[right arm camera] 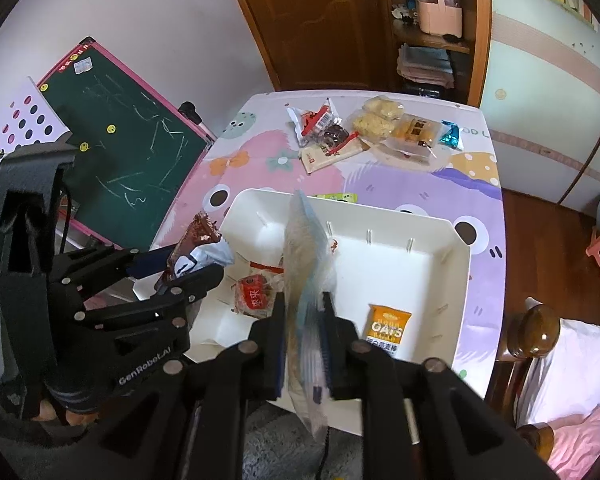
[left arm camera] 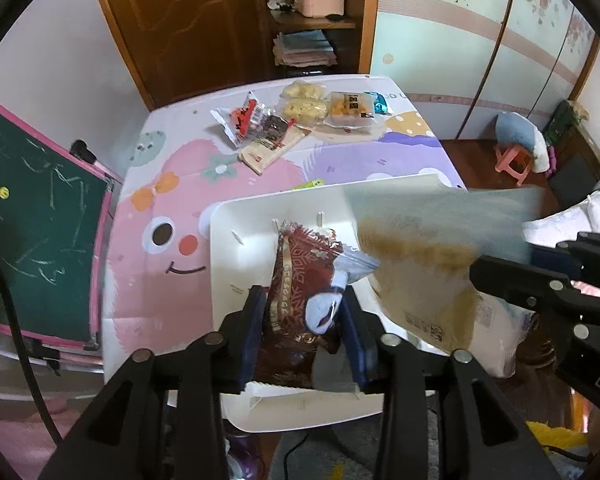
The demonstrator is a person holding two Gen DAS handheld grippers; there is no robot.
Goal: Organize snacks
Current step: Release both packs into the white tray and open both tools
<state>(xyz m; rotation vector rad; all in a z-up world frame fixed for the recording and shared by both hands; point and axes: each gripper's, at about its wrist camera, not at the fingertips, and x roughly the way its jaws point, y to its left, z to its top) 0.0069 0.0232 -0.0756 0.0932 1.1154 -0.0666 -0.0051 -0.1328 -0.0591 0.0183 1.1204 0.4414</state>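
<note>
The left gripper (left arm camera: 303, 316) stood partly open around a dark red snack packet (left arm camera: 300, 280), over the near-left corner of the white tray (right arm camera: 456, 276); whether the pads pressed it, cannot tell. The right gripper (right arm camera: 303, 336) was nearly closed on a pale flat bag (right arm camera: 306, 264), held edge-up above the tray. More snacks (right arm camera: 364, 132) lay at the table's far end.

Dark red snack packet (left arm camera: 300, 276) with gold lettering, upright over the near left part of the white bin (right arm camera: 458, 276). Pale blue-and-tan pouch (right arm camera: 306, 280), edge-on above the bin's middle. Inside the bin: a red-wrapped snack (right arm camera: 256, 294) at left and an orange oats packet (right arm camera: 388, 330) at right. Loose packets (right arm camera: 364, 132) lie clustered at the desk's far end.
</note>
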